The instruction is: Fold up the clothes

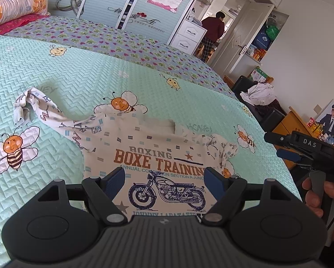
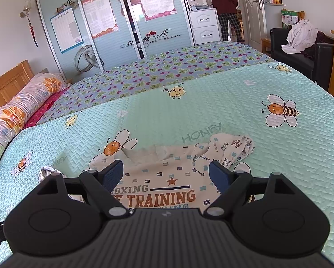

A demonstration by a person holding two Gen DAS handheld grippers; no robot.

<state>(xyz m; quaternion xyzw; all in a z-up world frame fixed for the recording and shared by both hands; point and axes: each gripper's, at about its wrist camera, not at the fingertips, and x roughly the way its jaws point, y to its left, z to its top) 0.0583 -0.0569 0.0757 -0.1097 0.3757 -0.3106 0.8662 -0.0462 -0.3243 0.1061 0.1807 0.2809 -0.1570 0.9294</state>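
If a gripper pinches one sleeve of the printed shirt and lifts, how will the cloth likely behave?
The shirt is probably floppy: its left sleeve lies twisted and bunched, so the rest would likely trail and drape. It looks thin and light. On the quilted bedspread it may drag and wrinkle rather than slide cleanly.

Bed point(image 2: 211, 102) under me, mint bee quilt. Beyond its far side: sliding wardrobe point(image 2: 113, 22), white drawers point(image 2: 206, 25). Black armchair point(image 2: 301, 55) off the bed's right corner. Daylight.
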